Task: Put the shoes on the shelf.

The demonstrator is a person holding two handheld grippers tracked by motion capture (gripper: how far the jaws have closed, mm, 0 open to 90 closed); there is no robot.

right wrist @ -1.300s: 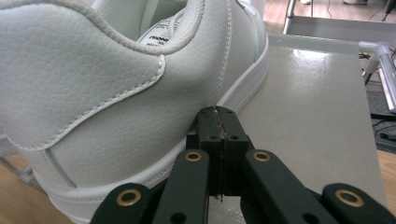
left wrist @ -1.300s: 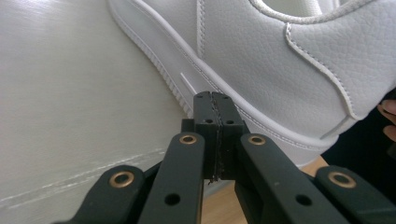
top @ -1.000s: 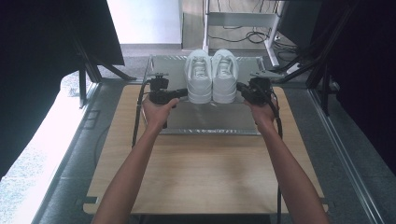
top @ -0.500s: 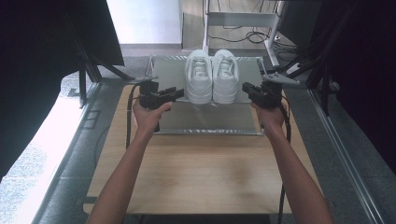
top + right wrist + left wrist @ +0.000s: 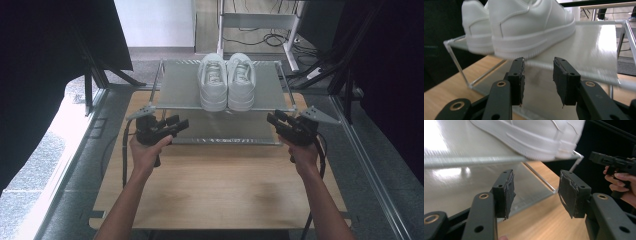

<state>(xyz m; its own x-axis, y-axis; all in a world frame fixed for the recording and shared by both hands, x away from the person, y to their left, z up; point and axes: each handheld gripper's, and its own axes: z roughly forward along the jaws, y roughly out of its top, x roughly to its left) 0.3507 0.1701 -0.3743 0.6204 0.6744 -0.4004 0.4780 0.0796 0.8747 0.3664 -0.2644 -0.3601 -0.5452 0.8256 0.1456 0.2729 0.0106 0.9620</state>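
The shoes [image 5: 227, 82] are set on the shelf [image 5: 176, 90], apart from both grippers [image 5: 176, 126] [image 5: 274, 120]; the jaws, just opening, hold nothing.

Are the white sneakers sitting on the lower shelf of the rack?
No, both white sneakers stand side by side on the top shelf of the rack, above the lower shelf.

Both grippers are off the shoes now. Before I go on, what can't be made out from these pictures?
- Lower shelf: in the high view the upper shelf covers most of it, so its contents cannot be told.
- Left shoe: in the left gripper view the top edge cuts it off, and it is blurred.
- Right shoe: in the right gripper view the top edge hides its laces and opening.
- Shoe soles: resting on the shelf, unseen.
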